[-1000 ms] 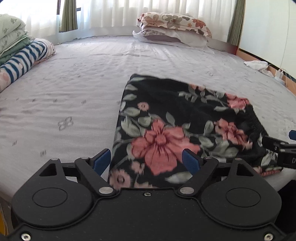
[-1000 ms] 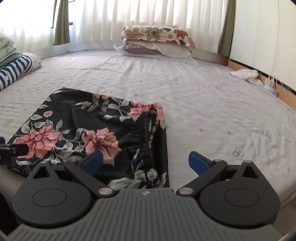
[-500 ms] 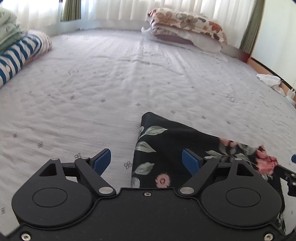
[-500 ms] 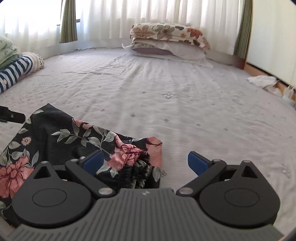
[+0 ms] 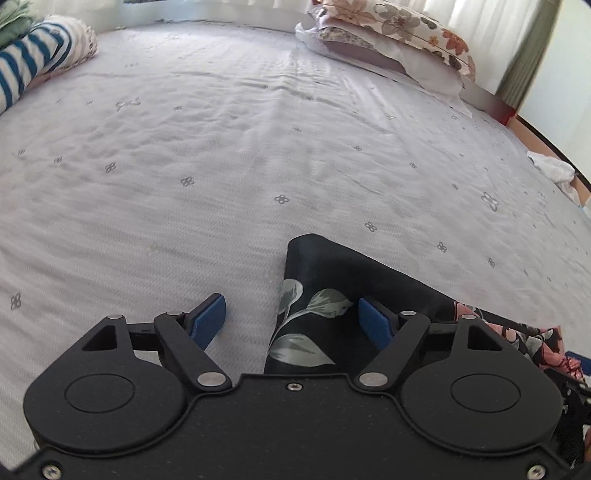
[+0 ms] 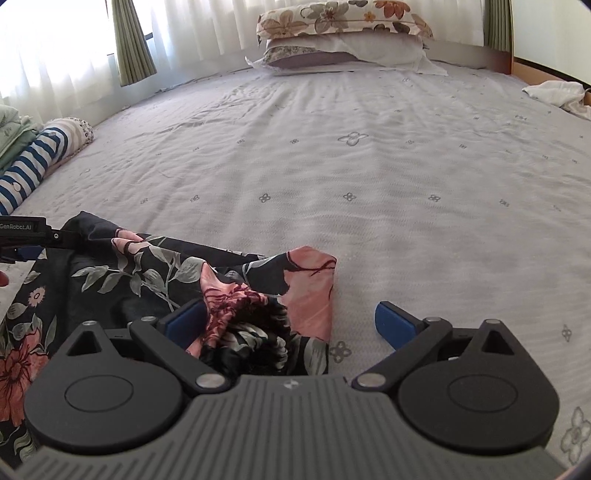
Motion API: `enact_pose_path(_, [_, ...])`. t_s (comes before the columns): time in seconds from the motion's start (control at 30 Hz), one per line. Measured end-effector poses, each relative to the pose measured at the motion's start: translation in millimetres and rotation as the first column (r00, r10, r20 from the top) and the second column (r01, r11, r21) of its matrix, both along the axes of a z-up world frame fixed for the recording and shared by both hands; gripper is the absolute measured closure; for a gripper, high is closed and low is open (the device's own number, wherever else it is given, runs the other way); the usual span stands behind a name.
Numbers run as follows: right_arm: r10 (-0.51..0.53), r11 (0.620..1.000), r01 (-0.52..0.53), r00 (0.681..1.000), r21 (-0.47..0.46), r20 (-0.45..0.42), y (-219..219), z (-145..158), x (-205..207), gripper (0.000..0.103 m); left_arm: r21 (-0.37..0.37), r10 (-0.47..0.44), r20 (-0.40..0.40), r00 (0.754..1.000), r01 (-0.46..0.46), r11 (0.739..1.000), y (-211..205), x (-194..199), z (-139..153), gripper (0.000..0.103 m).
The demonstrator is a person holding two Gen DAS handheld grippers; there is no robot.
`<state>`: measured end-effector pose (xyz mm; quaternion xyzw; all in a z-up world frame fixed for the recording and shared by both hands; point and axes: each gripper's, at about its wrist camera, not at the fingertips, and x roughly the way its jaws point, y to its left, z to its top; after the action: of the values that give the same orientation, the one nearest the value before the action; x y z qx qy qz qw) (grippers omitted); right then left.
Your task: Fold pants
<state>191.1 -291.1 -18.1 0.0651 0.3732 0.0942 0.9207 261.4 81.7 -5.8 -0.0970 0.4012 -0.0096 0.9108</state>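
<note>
We record the pants [image 5: 332,295], black with a floral print, lying on the bed [image 5: 258,147] in the lower part of both views. In the left wrist view only one folded corner shows, low and right of centre; the rest runs off behind the housing and toward the lower right edge, where it is cut off.

The left tongs [image 5: 291,317] stand wide. The corner of the pants lies between the blue pads [image 5: 208,315], nearer the right pad; we cannot tell whether that pad touches the cloth. The left pad sits over bare sheet.

In the right wrist view the pants [image 6: 147,273] fill the lower left, with a pink-flowered corner turned up near centre and a gathered, bunched part just below it. That part is half hidden by the housing. The right tongs [image 6: 291,325] are wide too. The bunched cloth lies between the pads, against the left one; the right pad [image 6: 393,325] is over sheet, apart from the cloth.

At the left edge of that view a dark bar of the other tool overlaps the pants; its tip is not clear to us.

Pillows [image 6: 343,33] are stacked at the top of the frame. A striped bundle [image 6: 33,166] lies at left, partly cut off. White cloth [image 6: 557,92] lies at upper right.
</note>
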Motion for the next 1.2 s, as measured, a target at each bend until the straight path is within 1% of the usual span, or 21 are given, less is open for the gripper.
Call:
enact_pose_path(0.07, [0.0, 1.0, 0.0, 1.0, 0.019, -0.003, 0, -4, 5, 0.009, -0.002, -0.021, 0.011, 1.0, 0.022, 1.0, -5, 0, 0, 0.038])
enact_pose_path(0.13, [0.016, 0.999, -0.016, 1.0, 0.034, 0.001, 2, -6, 7, 0.014, -0.013, -0.031, 0.015, 0.999, 0.031, 0.999, -7, 1, -2, 0.039])
enact_pose_path(0.2, [0.025, 0.999, -0.025, 1.0, 0.023, 0.015, 6, -5, 7, 0.022, -0.011, -0.033, 0.027, 0.999, 0.033, 0.999, -9, 0, -2, 0.045])
enact_pose_path(0.23, [0.023, 1.0, -0.024, 0.999, 0.014, 0.024, 7, -4, 6, 0.036, -0.002, -0.029, 0.034, 0.999, 0.029, 1.0, -10, -1, -2, 0.06])
enact_pose_path(0.27, [0.022, 1.0, -0.023, 0.999, 0.019, 0.034, 7, -2, 5, 0.057, 0.015, -0.024, 0.046, 0.999, 0.023, 1.0, -11, -3, 0, 0.081])
enact_pose_path(0.3, [0.021, 0.999, -0.022, 0.999, 0.037, 0.034, 7, 0, 4, 0.066, 0.015, -0.029, 0.06, 0.998, 0.028, 0.999, -12, -7, 3, 0.089])
enact_pose_path(0.33, [0.017, 0.998, -0.019, 0.999, 0.057, 0.034, 7, 3, 3, 0.076, -0.004, -0.039, 0.074, 0.997, 0.039, 0.999, -13, -10, 6, 0.093])
enact_pose_path(0.37, [0.017, 0.998, -0.019, 0.999, 0.053, 0.046, 8, 6, 2, 0.078, -0.004, -0.038, 0.101, 0.994, 0.038, 0.999, -16, -15, 12, 0.094])
enact_pose_path(0.43, [0.028, 0.999, -0.029, 0.996, 0.018, 0.09, 14, 14, -2, 0.08, 0.04, -0.047, 0.156, 0.987, 0.041, 0.998, -22, -22, 22, 0.095])
enact_pose_path(0.5, [0.027, 0.999, -0.03, 0.993, 0.025, 0.113, 15, 23, -1, 0.082, 0.06, -0.047, 0.193, 0.98, 0.036, 0.998, -28, -25, 32, 0.095])
enact_pose_path(0.57, [0.012, 0.999, -0.018, 0.991, 0.045, 0.133, 14, 31, 3, 0.084, 0.053, -0.039, 0.217, 0.975, 0.028, 0.998, -30, -23, 41, 0.095])
enact_pose_path(0.73, [-0.024, 0.998, 0.013, 0.987, 0.068, 0.159, 11, 43, 24, 0.083, 0.031, 0.006, 0.246, 0.969, -0.015, 0.999, -27, -4, 53, 0.094])
enact_pose_path(0.77, [-0.033, 0.997, 0.021, 0.988, 0.081, 0.151, 10, 44, 29, 0.078, 0.028, 0.02, 0.23, 0.973, -0.027, 0.999, -26, 2, 51, 0.09])
enact_pose_path(0.8, [-0.045, 0.996, 0.034, 0.99, 0.087, 0.134, 9, 42, 35, 0.062, 0.033, 0.033, 0.2, 0.979, -0.04, 0.999, -26, 7, 48, 0.088])
enact_pose_path(0.83, [-0.065, 0.995, 0.055, 0.99, 0.086, 0.122, 9, 40, 38, 0.047, 0.04, 0.042, 0.173, 0.984, -0.05, 0.998, -25, 10, 45, 0.084])
enact_pose_path(0.87, [-0.077, 0.994, 0.068, 0.99, 0.088, 0.114, 8, 38, 40, 0.039, 0.05, 0.055, 0.162, 0.985, -0.063, 0.997, -25, 9, 41, 0.075])
enact_pose_path(0.9, [-0.081, 0.993, 0.071, 0.99, 0.093, 0.114, 6, 37, 38, 0.037, 0.058, 0.051, 0.165, 0.985, -0.062, 0.996, -25, 6, 38, 0.068])
enact_pose_path(0.93, [-0.078, 0.993, 0.066, 0.99, 0.1, 0.118, 5, 36, 35, 0.033, 0.069, 0.038, 0.171, 0.985, -0.051, 0.996, -26, 1, 37, 0.05])
enact_pose_path(0.97, [-0.074, 0.993, 0.062, 0.99, 0.1, 0.123, 4, 36, 30, 0.031, 0.084, 0.025, 0.179, 0.984, -0.041, 0.996, -27, -6, 36, 0.041])
enact_pose_path(1.07, [-0.072, 0.997, 0.066, 0.988, 0.051, 0.139, 3, 38, 13, 0.027, 0.133, 0.0, 0.188, 0.982, -0.026, 0.991, -30, -28, 38, 0.037])
enact_pose_path(1.2, [-0.068, 0.997, 0.07, 0.988, -0.015, 0.138, 5, 37, -16, 0.024, 0.154, -0.05, 0.189, 0.981, 0.021, 0.988, -34, -70, 40, 0.03])
